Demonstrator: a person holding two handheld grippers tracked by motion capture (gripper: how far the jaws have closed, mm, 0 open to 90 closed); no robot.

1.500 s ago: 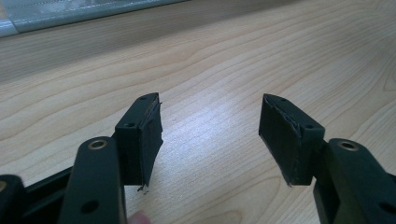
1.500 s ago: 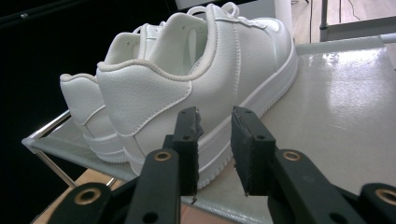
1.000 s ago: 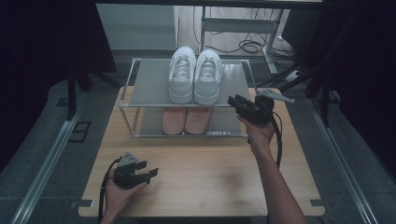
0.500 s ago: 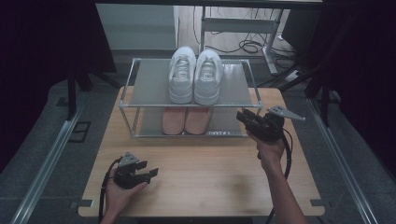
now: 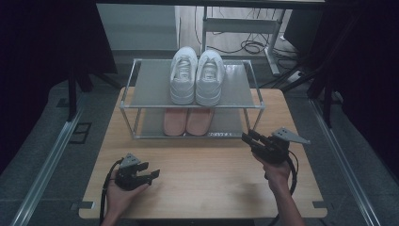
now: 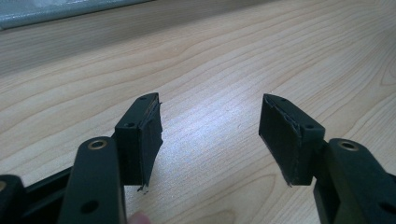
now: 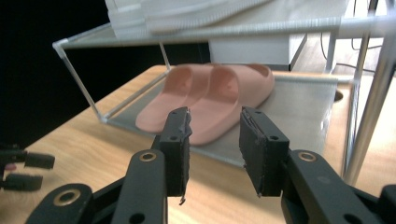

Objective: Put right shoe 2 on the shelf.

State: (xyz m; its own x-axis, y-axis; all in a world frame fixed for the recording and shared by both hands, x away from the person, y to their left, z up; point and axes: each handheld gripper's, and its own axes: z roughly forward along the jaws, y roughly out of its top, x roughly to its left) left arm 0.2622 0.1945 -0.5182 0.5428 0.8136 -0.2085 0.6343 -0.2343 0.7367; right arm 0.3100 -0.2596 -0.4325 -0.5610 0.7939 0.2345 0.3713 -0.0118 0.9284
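Pink slippers (image 7: 210,100) lay side by side on the lower shelf of the wire-framed shoe rack (image 5: 254,89), right under the white sneakers (image 5: 196,75) on the top shelf. Your right gripper (image 5: 248,137) hung low over the wooden table (image 5: 207,188), just off the rack's front right corner, and it pointed in toward that lower shelf. In the right gripper view its jaws stood partly apart with nothing between them, and the nearer slipper showed through the gap, still some way off. Your left gripper (image 5: 154,174) rested near the table's front left edge, well apart from the rack. Its jaws stood wide in the left gripper view, with bare wood grain between the pads (image 6: 147,140) and nothing held.
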